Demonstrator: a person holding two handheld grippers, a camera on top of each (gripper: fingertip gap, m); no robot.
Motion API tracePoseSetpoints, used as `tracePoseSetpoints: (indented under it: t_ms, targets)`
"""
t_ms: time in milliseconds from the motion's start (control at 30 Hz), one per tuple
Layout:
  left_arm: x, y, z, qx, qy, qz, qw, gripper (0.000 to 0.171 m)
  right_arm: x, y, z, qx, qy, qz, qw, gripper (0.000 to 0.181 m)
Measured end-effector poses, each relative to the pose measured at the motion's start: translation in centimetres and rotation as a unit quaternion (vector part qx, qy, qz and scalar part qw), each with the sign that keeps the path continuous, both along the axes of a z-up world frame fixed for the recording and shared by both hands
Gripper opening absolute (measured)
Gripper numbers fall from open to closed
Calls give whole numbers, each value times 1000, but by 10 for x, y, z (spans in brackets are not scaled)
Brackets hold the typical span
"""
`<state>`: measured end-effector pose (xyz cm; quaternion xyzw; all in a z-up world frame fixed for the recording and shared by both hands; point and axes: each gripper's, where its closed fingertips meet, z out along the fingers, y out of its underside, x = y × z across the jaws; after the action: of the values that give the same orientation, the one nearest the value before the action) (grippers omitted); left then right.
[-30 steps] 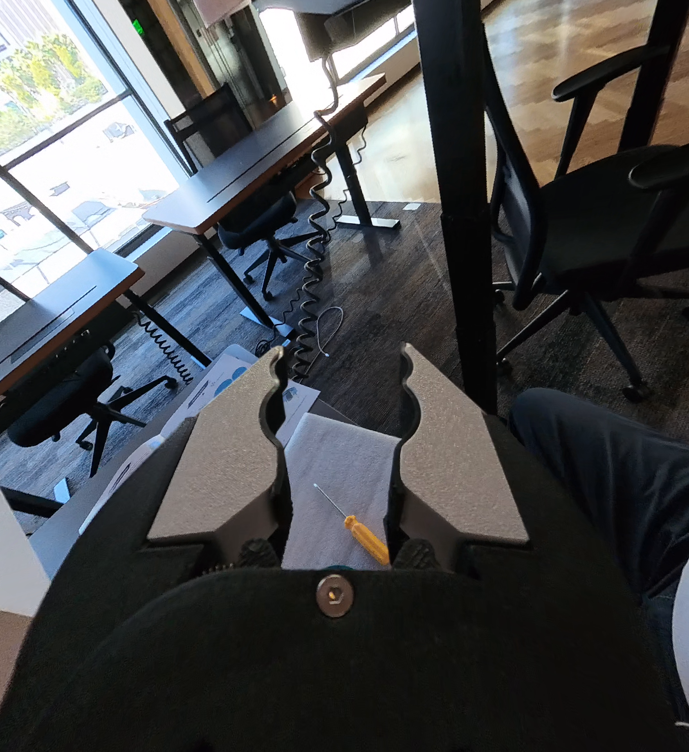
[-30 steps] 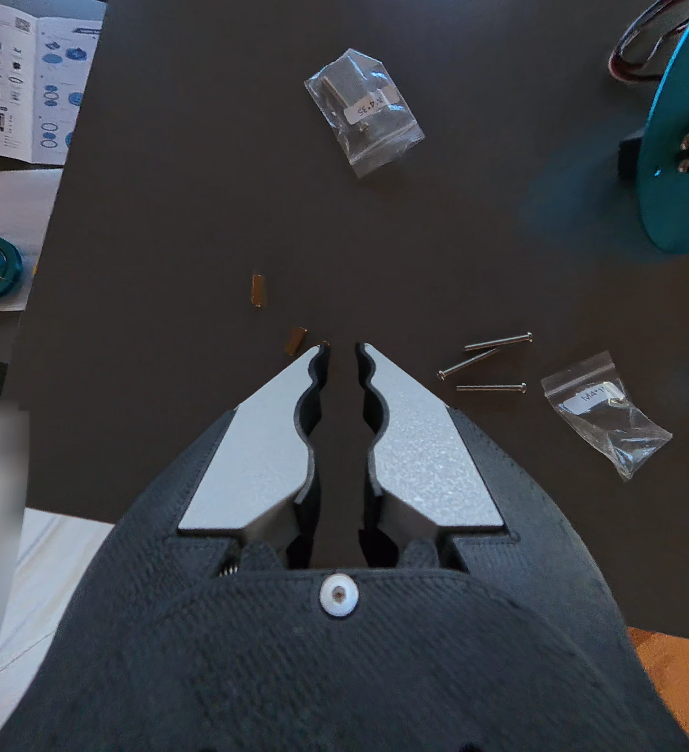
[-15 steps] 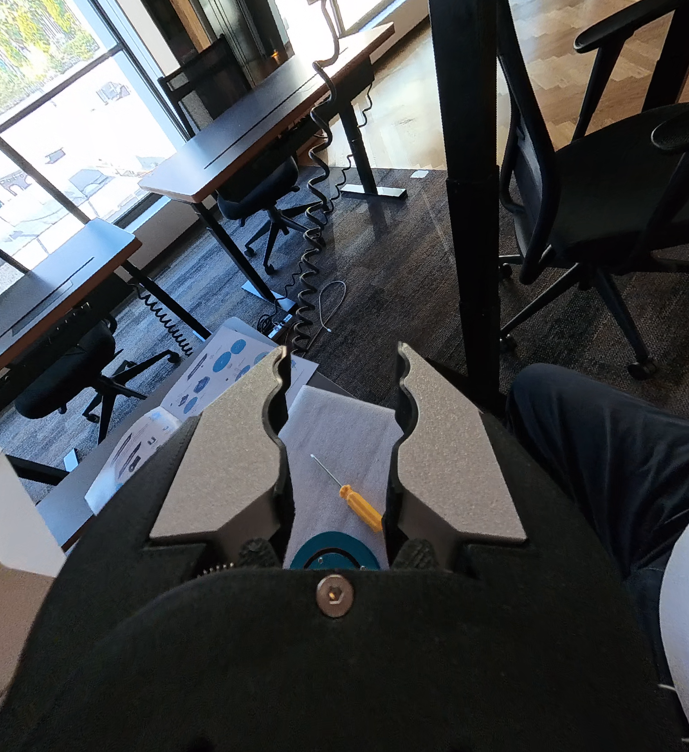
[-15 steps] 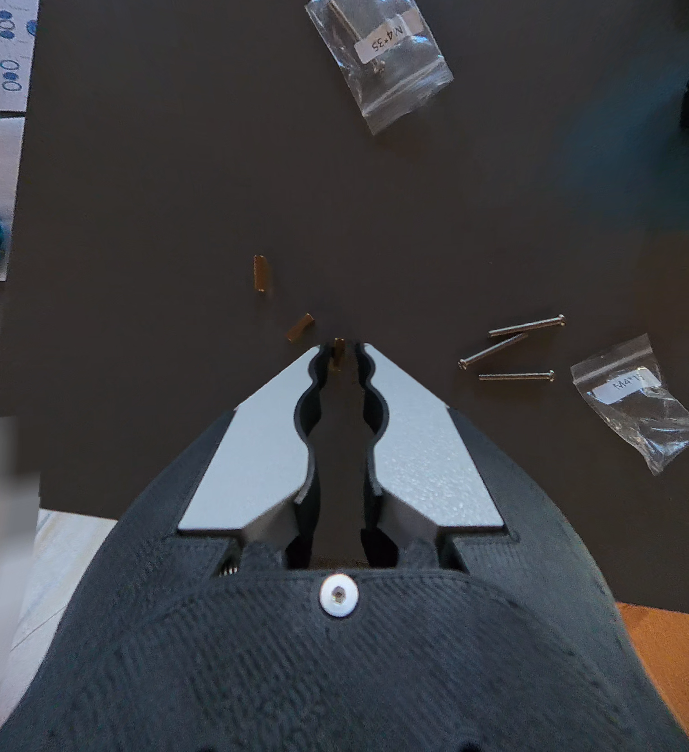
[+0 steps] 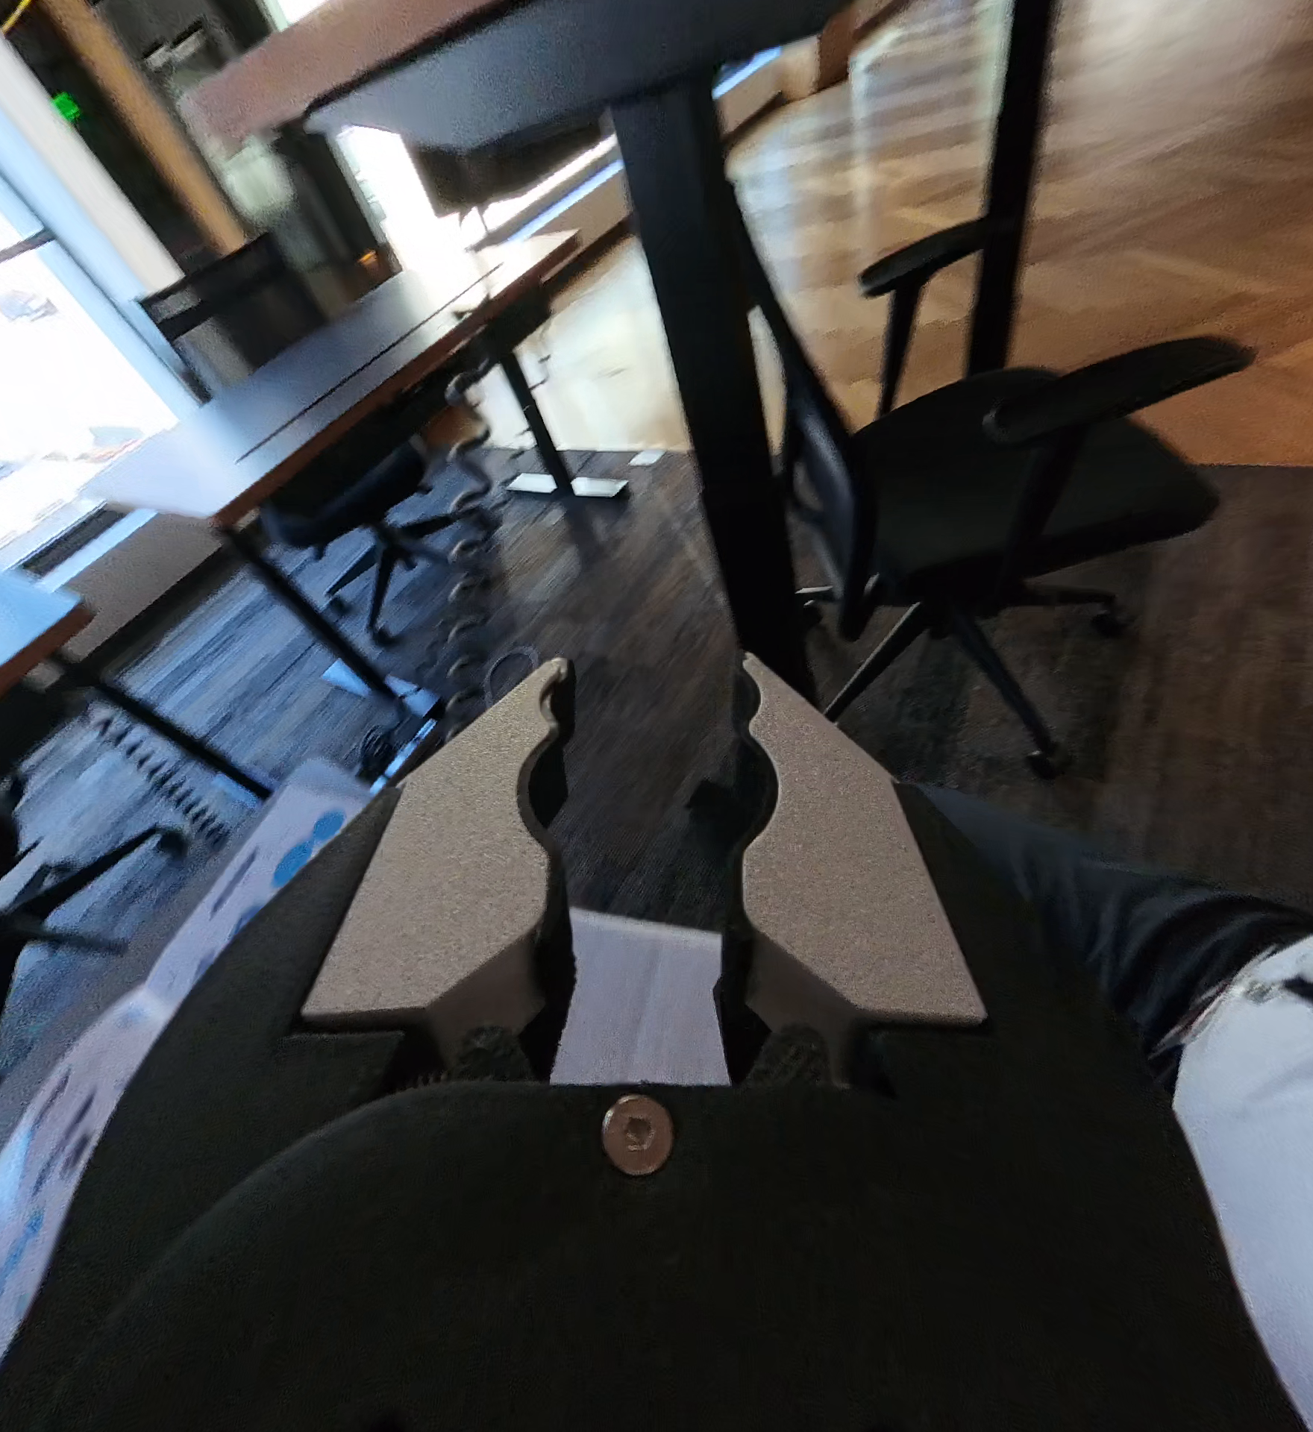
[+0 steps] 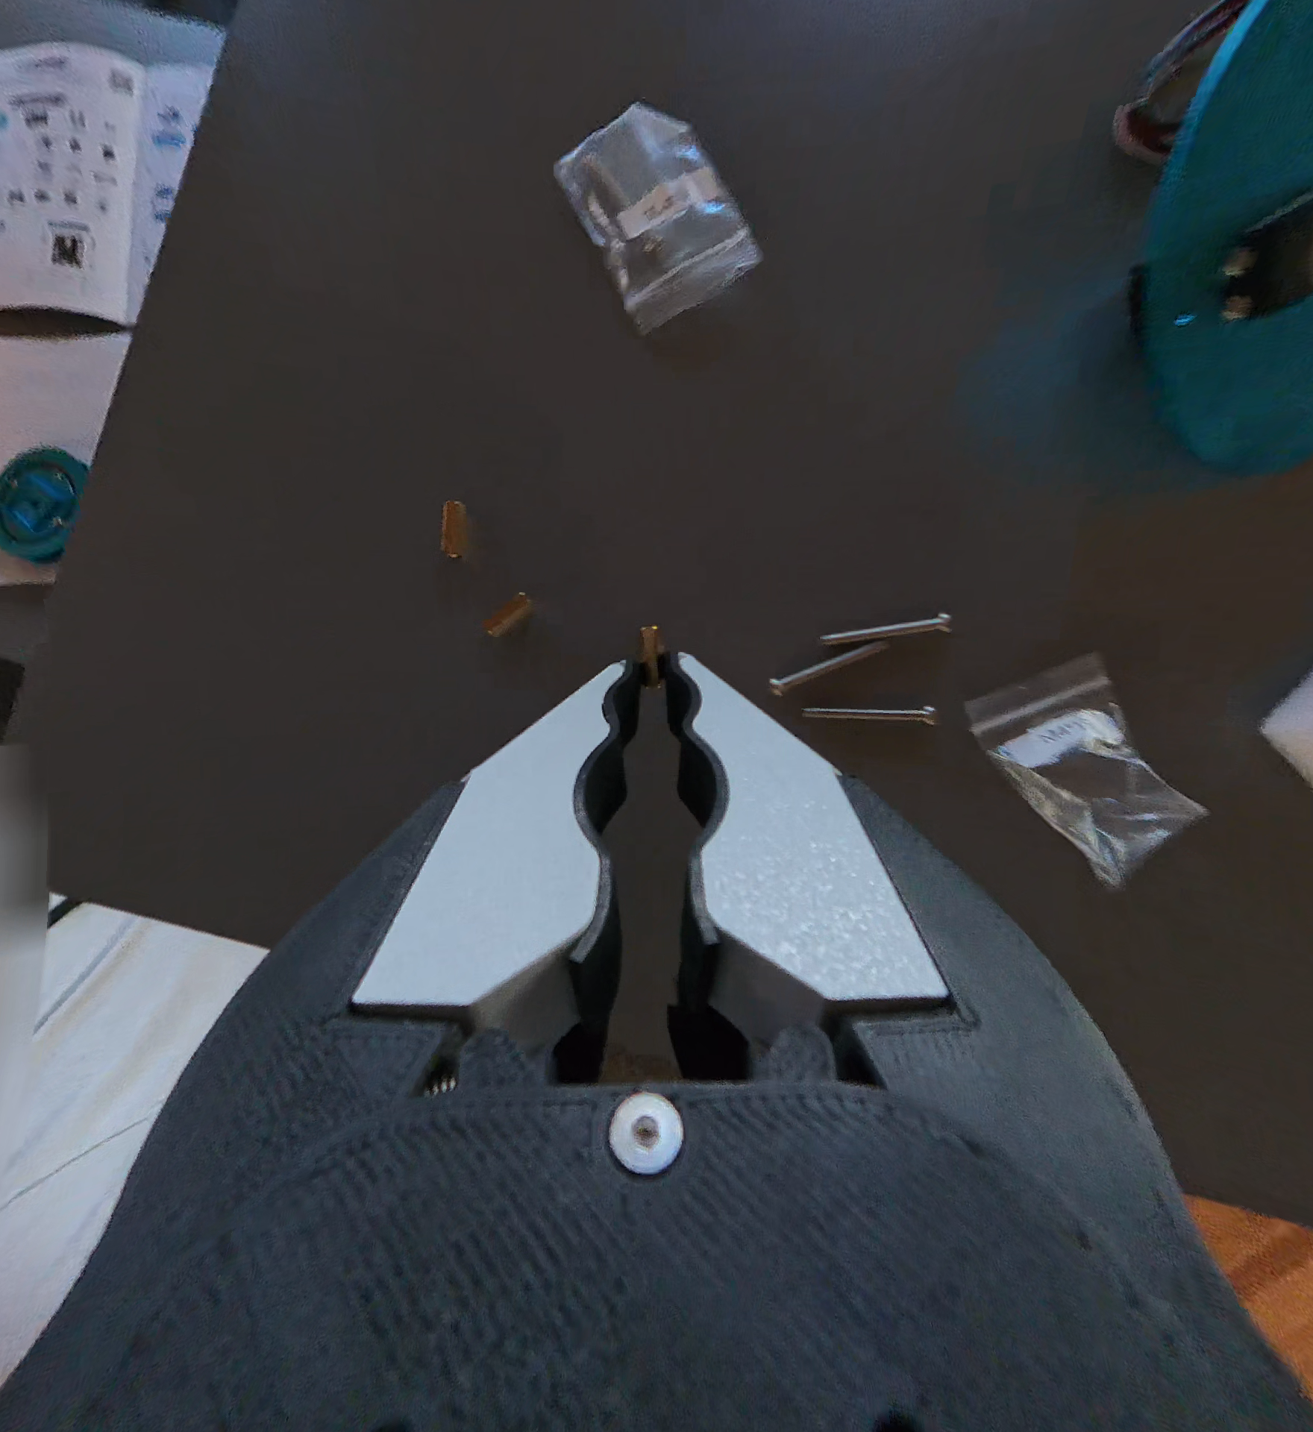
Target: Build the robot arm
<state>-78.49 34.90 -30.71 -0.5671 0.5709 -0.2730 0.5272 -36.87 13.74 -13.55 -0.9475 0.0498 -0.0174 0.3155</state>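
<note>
In the right wrist view my right gripper (image 6: 651,668) is shut on a small brass standoff (image 6: 650,649), which sticks out past the fingertips over a dark mat (image 6: 832,480). Two more brass standoffs (image 6: 453,528) (image 6: 508,614) lie on the mat just left of the tips. Three long steel screws (image 6: 870,665) lie to the right. In the left wrist view my left gripper (image 5: 652,678) is open and empty, held over a white foam sheet (image 5: 642,999) at the table's edge, pointing out over the floor.
Two clear bags of hardware (image 6: 657,217) (image 6: 1080,763) lie on the mat. A teal disc part with wires (image 6: 1273,256) is at the far right, a small teal round part (image 6: 35,505) and a printed leaflet (image 6: 49,178) at the left. Desks, an office chair (image 5: 1025,504) and a person's leg (image 5: 1103,914) are beyond the left gripper. Some 50 centimeters of space lies between my two pairs of fingers.
My right gripper closed on the brass standoff and lifted it off the mat. My left gripper tilted upward; the yellow screwdriver and teal part dropped out of its view.
</note>
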Motion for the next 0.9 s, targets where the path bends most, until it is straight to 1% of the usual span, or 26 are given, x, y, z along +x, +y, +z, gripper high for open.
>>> tracePoseSetpoints:
  t_ms: [67,167,200,267,300,367,400,433,467,567,633,700,767,900]
  targets:
    - [39,-19,38,13,-3,-67,998,34,15,-11,12,33,-8,-19,999,5]
    - [121,-64,115,57,14,-172,983,28,27,-29,26,77,-4,-37,996,5]
    - [154,-82,142,56,24,-205,977,28,31,-35,29,86,-3,-43,995,5]
    - [222,-118,188,23,55,-257,965,27,38,-47,32,99,-8,-57,993,5]
    - [257,-132,204,-3,79,-271,959,27,39,-52,34,103,-8,-60,993,5]
    - [324,-155,222,-56,131,-282,949,23,42,-64,38,111,-9,-66,992,5]
    - [354,-161,224,-73,155,-274,946,22,43,-71,41,116,-10,-68,991,5]
    - [381,-166,224,-86,172,-265,945,16,43,-77,43,118,-12,-71,990,5]
    - [404,-172,222,-99,179,-258,944,17,44,-83,45,121,-15,-72,990,5]
    - [451,-188,210,-132,206,-246,938,19,44,-97,50,127,-26,-72,989,5]
    - [468,-196,200,-155,230,-241,930,19,43,-103,51,125,-31,-68,989,5]
    - [475,-203,184,-166,276,-237,917,19,41,-107,49,120,-34,-65,990,5]
    - [483,-203,173,-153,294,-223,917,16,40,-109,45,111,-34,-59,992,5]
    - [495,-205,162,-120,314,-204,919,18,40,-110,43,108,-34,-52,992,5]
